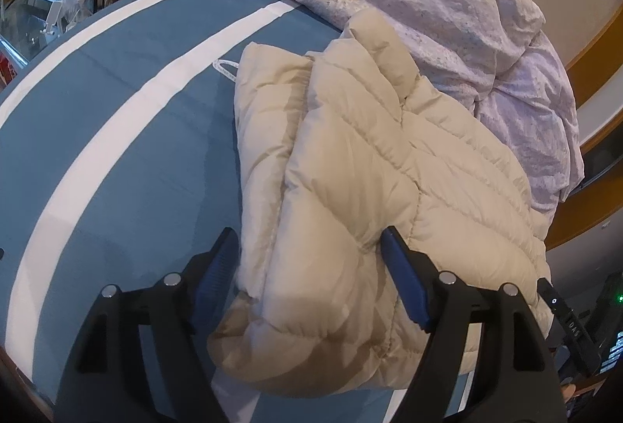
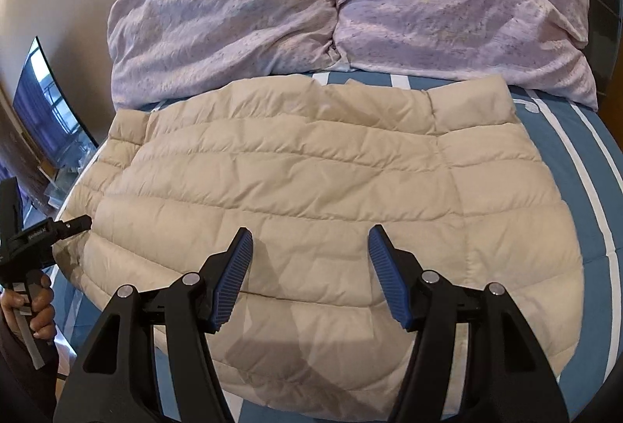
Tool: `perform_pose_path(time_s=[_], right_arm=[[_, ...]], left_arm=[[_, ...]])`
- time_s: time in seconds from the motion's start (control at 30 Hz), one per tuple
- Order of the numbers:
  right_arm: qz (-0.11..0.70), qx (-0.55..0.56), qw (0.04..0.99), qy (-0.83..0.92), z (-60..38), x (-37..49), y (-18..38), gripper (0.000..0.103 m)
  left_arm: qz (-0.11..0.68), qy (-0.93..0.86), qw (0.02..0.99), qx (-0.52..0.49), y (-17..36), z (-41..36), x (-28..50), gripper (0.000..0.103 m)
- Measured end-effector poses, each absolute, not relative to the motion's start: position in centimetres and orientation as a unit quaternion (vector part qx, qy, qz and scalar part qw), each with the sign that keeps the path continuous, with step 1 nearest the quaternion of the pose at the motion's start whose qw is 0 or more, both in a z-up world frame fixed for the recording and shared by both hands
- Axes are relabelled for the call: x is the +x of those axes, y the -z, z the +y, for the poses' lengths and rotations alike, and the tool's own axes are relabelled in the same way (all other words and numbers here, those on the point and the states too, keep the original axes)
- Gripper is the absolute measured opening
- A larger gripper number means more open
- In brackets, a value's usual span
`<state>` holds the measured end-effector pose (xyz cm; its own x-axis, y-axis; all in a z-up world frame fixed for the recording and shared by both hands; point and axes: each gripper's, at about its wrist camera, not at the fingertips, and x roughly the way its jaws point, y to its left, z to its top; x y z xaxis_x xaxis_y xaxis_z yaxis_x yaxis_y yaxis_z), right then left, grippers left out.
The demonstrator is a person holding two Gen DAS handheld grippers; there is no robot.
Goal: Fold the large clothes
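Here the cream quilted down jacket (image 2: 311,181) lies folded flat on our blue, white-striped bedsheet (image 1: 117,111), just in front of the rumpled lilac duvet (image 2: 272,14). Its long axis runs side to side across the right wrist view. Our right gripper (image 2: 309,267) hovers above the near edge at mid-length, jaws well apart and empty. Our left gripper (image 1: 307,267) is closer in: its open jaws straddle the jacket's end, one blue ribbed pad (image 1: 405,283) against the puffy fabric, nothing clamped. The left hand (image 2: 37,306) shows at that end. The shell looks smooth and slippery, stitched into soft horizontal tubes.
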<state>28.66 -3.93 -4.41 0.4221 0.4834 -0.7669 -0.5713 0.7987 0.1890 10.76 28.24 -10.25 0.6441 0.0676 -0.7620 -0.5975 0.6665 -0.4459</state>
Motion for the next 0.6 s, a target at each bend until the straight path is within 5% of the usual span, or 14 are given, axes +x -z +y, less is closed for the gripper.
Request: perform_pose_path(time_s=[0.47,0.6], right_arm=[[0.425,-0.106,0.852,-0.285,-1.4,27.7,7.4,0.069],[0.436,-0.096,0.848,-0.286,-1.3,27.9,8.4,0.069]], left_arm=[[0.358,-0.194,0.83,-0.382,10.8,28.4,11.2,0.076],[0.352,-0.19,0.829,-0.392,11.1,28.5,11.4,0.063]])
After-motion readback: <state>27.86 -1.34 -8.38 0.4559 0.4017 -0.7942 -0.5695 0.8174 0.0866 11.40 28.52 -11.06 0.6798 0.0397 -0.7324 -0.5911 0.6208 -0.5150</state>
